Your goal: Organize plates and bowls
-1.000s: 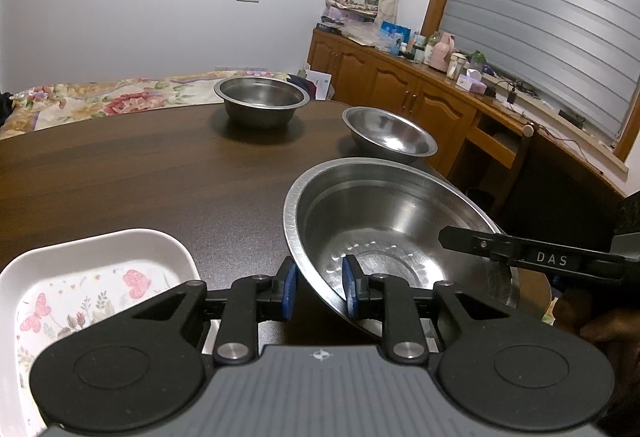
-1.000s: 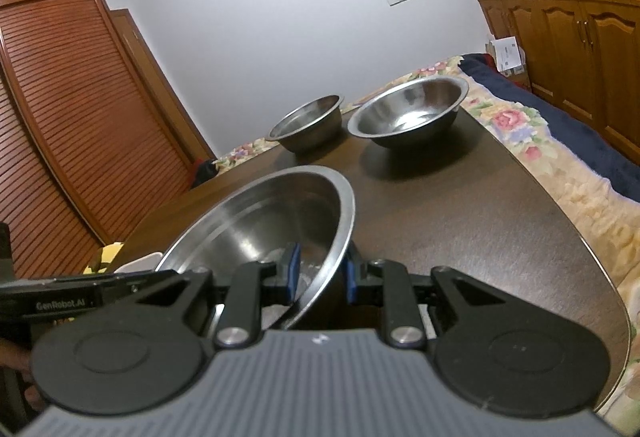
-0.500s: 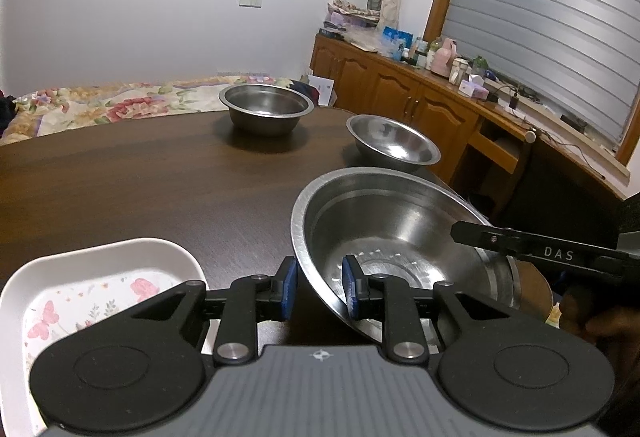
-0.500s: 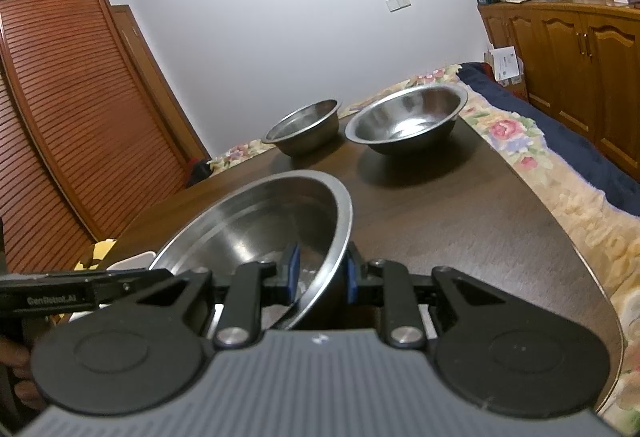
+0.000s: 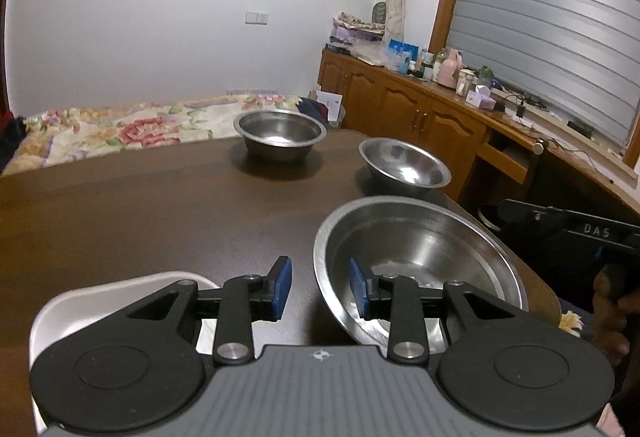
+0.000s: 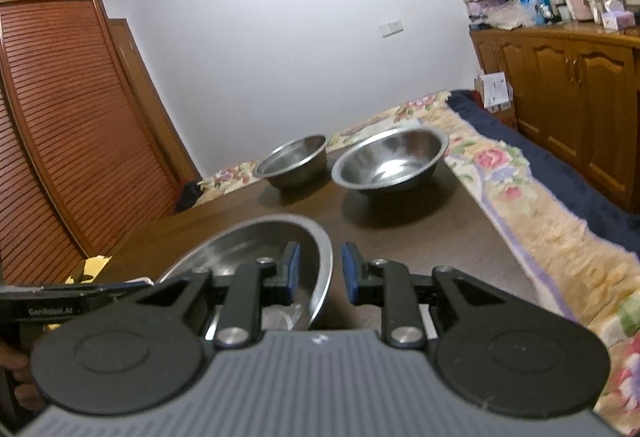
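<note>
A large steel bowl (image 5: 420, 237) hangs tilted over the near part of the dark wooden table (image 5: 140, 217). My left gripper (image 5: 319, 289) straddles its near rim and its jaws are opening. The blue pads (image 5: 280, 289) stand clear of the metal. My right gripper (image 6: 319, 273) is shut on the opposite rim of the same bowl (image 6: 256, 245), one pad inside and one outside. Two smaller steel bowls (image 5: 280, 135) (image 5: 404, 165) stand farther back on the table. A white floral plate (image 5: 120, 285) lies under my left gripper.
A bed with a floral cover (image 6: 540, 237) runs along the table's far and right sides. A wooden sideboard (image 5: 420, 117) crowded with bottles stands under the window. A louvred wardrobe (image 6: 60, 137) fills the left. The table's edge (image 6: 492, 229) lies close to the bowls.
The left gripper's pads have parted and let go of the big bowl's rim. The right gripper keeps its hold and has risen a little.
</note>
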The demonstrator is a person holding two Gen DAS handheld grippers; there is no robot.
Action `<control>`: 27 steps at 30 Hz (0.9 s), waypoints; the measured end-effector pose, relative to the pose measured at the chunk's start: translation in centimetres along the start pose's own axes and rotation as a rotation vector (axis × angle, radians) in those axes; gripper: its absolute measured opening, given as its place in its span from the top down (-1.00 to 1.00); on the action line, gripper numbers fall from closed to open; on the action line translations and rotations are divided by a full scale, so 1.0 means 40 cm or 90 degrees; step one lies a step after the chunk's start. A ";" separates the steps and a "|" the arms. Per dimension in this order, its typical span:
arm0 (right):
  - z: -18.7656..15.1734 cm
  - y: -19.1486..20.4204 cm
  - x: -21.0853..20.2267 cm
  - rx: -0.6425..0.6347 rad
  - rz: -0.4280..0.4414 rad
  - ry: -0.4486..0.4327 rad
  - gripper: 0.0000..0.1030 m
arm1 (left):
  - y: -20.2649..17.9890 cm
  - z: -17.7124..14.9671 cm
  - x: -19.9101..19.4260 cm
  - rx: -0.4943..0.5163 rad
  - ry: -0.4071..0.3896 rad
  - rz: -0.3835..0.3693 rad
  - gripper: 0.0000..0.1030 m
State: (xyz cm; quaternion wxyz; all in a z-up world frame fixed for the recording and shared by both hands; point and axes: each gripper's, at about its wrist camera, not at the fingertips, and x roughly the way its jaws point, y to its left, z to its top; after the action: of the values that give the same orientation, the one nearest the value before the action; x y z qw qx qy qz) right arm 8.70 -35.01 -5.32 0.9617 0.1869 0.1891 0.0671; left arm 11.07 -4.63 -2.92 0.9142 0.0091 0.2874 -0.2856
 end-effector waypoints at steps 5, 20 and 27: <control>0.030 0.001 -0.008 -0.025 -0.012 -0.017 0.49 | 0.003 0.048 0.000 0.024 -0.015 0.004 0.29; 0.086 -0.044 0.023 -0.065 -0.055 -0.047 0.00 | -0.066 0.167 0.117 0.105 -0.009 -0.022 -0.04; 0.131 -0.110 0.075 -0.085 -0.074 -0.043 -0.01 | -0.100 0.219 0.206 0.110 0.014 -0.032 -0.06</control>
State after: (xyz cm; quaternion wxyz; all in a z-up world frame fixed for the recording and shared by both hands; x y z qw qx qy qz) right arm 13.74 -40.21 -3.53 0.9801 0.1135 0.1621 0.0170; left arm 19.07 -13.83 0.60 0.8992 0.0838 0.2719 -0.3324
